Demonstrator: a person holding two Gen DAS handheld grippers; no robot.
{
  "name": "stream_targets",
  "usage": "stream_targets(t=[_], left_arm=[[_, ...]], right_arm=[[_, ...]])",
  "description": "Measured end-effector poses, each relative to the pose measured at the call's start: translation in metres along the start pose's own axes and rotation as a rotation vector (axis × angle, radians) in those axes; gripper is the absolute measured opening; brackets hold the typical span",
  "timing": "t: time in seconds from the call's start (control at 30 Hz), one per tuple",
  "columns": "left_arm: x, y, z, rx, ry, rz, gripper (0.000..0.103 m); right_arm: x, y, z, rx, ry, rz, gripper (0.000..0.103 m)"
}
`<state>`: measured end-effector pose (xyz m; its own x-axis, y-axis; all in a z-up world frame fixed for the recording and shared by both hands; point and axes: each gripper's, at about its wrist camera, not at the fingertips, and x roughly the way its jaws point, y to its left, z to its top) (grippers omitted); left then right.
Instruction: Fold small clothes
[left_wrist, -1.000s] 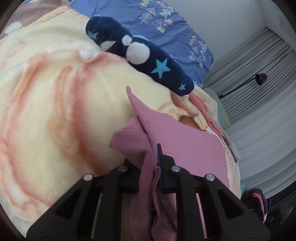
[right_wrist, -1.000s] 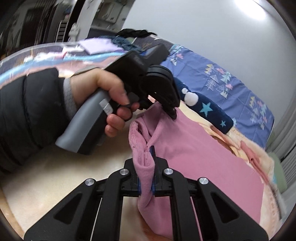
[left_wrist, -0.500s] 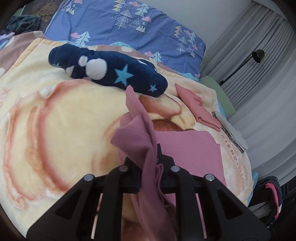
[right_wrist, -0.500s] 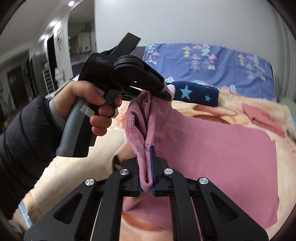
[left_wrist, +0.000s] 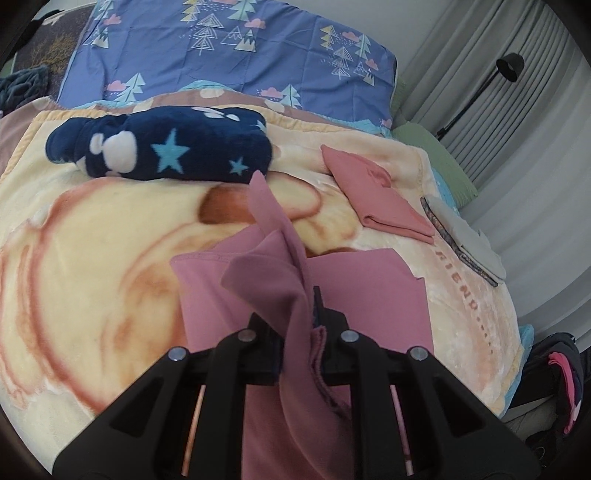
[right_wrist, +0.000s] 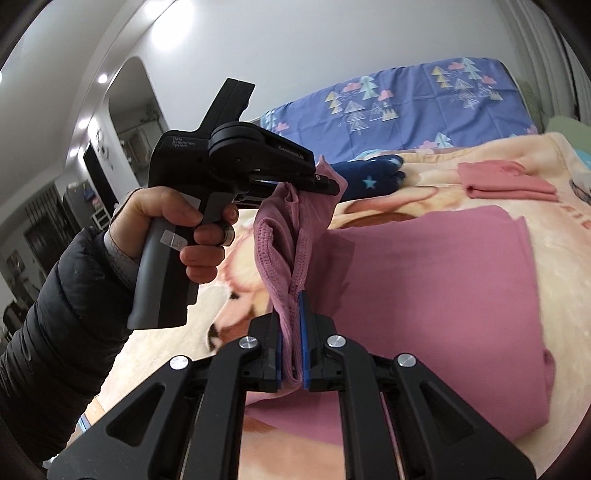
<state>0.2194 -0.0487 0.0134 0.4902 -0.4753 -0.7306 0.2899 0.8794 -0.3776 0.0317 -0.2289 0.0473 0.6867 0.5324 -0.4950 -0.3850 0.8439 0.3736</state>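
Cream blanket (left_wrist: 92, 229) covers the bed under my pink garment (right_wrist: 436, 266), whose near edge I hold lifted, the rest lying flat. My left gripper (left_wrist: 300, 325) and right gripper (right_wrist: 291, 332) each have their fingers clamped narrowly on bunched hem; the cloth hides the pads. Since a second ago both have risen, showing more pillow (left_wrist: 229, 48). Blanket lettering reads "FRIEND".

Ahead of you, the navy star plush (left_wrist: 159, 147) and folded salmon cloth (left_wrist: 380, 199) blocked the blanket's (left_wrist: 92, 258) far edge; its left side lay open.
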Motion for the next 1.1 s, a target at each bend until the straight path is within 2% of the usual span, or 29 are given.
stream_targets(t=[0.43,0.67,0.93,1.1], left_arm=[[0.067,-0.106,-0.002,0.189,0.094,0.091,0.013],[0.107,-0.155,-0.01,0.315,0.147,0.196,0.012],[0.135,-0.183,-0.02,0.398,0.183,0.253,0.012],[0.146,-0.187,-0.024,0.419,0.181,0.268,0.015]], right_arm=[[-0.048,-0.07,-0.022,0.147,-0.046,-0.04,0.007],[-0.061,-0.099,-0.035,0.21,-0.058,-0.071,0.007],[-0.069,-0.12,-0.049,0.272,-0.056,-0.067,0.007],[-0.067,-0.129,-0.051,0.31,-0.047,-0.061,0.007]])
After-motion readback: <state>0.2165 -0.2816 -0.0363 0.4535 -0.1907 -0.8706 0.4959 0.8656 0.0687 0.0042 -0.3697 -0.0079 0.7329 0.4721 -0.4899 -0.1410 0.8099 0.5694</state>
